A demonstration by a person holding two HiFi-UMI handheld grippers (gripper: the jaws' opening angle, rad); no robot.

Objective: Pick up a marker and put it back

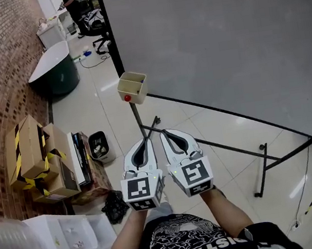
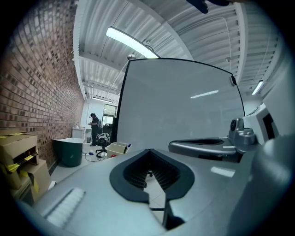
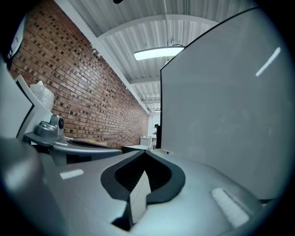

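Observation:
A cream marker box (image 1: 132, 87) hangs at the lower left corner of the whiteboard (image 1: 219, 43), with a red round thing (image 1: 127, 98) on its front. No marker shows clearly in the head view; in the left gripper view a blue tip (image 2: 129, 145) sticks out of the box (image 2: 117, 148). My left gripper (image 1: 147, 140) and right gripper (image 1: 164, 132) are held side by side below the box, pointing toward it. Both are shut with nothing between the jaws. The left gripper view shows the right gripper (image 2: 207, 145) beside my left gripper (image 2: 150, 150).
Cardboard boxes with yellow-black tape (image 1: 34, 161) and a small black bin (image 1: 98, 146) stand at the left by the brick wall. A dark green tub (image 1: 56, 71), an office chair (image 1: 95, 23) and a person (image 1: 73, 3) are farther off. The whiteboard stand's legs (image 1: 263, 169) cross the tiled floor.

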